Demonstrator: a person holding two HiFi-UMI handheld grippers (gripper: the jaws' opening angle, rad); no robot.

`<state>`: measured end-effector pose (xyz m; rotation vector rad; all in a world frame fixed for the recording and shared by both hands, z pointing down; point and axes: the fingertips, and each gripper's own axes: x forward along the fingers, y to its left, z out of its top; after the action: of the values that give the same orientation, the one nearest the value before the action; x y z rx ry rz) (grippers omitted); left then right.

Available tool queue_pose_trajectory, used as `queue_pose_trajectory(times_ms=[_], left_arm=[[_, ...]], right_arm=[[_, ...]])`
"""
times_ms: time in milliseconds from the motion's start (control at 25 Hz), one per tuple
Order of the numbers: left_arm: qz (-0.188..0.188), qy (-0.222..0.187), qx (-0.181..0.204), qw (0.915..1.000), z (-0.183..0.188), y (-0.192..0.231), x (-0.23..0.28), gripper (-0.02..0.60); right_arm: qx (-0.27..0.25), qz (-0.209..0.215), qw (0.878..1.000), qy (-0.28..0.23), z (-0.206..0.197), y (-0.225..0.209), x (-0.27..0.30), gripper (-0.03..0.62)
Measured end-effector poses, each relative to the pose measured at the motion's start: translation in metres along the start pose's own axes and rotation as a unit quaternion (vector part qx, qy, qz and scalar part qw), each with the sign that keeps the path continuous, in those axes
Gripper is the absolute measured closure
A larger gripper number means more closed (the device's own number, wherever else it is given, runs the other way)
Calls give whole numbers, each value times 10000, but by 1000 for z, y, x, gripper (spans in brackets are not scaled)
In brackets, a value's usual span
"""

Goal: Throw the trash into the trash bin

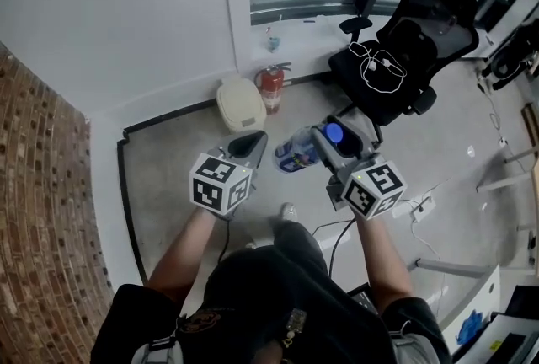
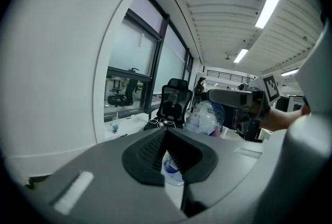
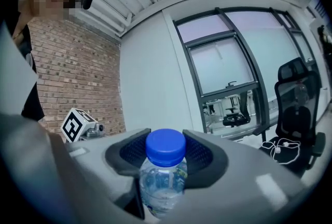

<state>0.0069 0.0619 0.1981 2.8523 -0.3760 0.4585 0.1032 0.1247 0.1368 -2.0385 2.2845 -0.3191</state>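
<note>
My right gripper (image 1: 337, 139) is shut on a clear plastic bottle (image 1: 296, 153) with a blue cap; in the right gripper view the bottle (image 3: 162, 179) stands upright between the dark pads, cap at the jaw tips. My left gripper (image 1: 250, 145) has its jaws together and pinches a small clear plastic piece with blue print (image 2: 174, 168), mostly hidden by the pads. The cream lidded trash bin (image 1: 241, 104) stands on the floor by the wall, just beyond the left gripper. In the left gripper view the bottle (image 2: 206, 116) hangs to the right.
A red fire extinguisher (image 1: 270, 87) stands beside the bin. A black office chair (image 1: 404, 50) with a white cable on its seat is at the right. A brick wall (image 1: 42, 211) runs along the left. Cables and a power strip (image 1: 421, 208) lie on the floor at the right.
</note>
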Motion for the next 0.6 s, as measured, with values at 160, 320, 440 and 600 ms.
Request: queue_pose_trajectory(times_ms=[160,320,440,600], left_arm=[[373,100,-93,9992,11,18,35,574],[683,211,-151,9973,17,32,55,574],[944,358,-73,9949,15,51,66,574],[1101,489,-37,9927,8,81,79,574]], right_arm=[[114,227,9997,17,7,-44,27,404],[337,386,9987,41,11,-78,49,404],[351,527,9979,143,8,-91,71,404],[350,648,9964,414,-10,-98,102,404]])
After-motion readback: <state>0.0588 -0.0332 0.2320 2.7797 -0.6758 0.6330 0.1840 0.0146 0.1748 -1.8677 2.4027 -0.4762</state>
